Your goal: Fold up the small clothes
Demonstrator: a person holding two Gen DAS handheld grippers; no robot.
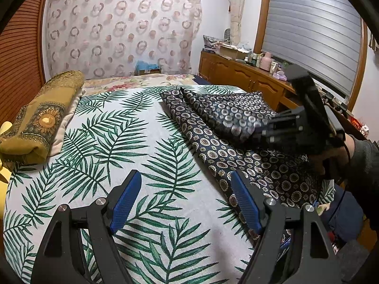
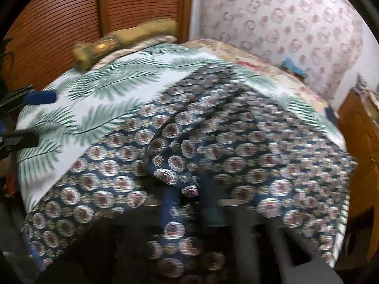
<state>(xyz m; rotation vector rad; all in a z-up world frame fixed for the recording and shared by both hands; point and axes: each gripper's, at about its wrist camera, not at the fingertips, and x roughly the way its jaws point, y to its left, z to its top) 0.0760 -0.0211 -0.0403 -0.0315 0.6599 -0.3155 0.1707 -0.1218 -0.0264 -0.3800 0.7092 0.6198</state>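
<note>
A dark blue cloth with round flower medallions (image 1: pixel 213 142) lies on the right half of the leaf-print bedspread (image 1: pixel 118 142). Its far part is lifted and doubled over. My right gripper (image 1: pixel 257 133), held by a hand in a dark sleeve, is shut on that raised fold. In the blurred right wrist view the bunched cloth (image 2: pixel 260 153) sits pinched at my right gripper (image 2: pixel 191 196) and hides most of the fingers. My left gripper (image 1: pixel 184 177) stands open over the bedspread just left of the cloth's near edge, with nothing between its blue pads (image 1: pixel 125 203).
A folded olive-yellow sunflower cloth (image 1: pixel 40 118) rests on a cream pillow at the bed's far left. A cluttered wooden cabinet (image 1: pixel 236 71) runs along the right side under a shuttered window. A louvred wooden door (image 1: pixel 19 59) stands on the left.
</note>
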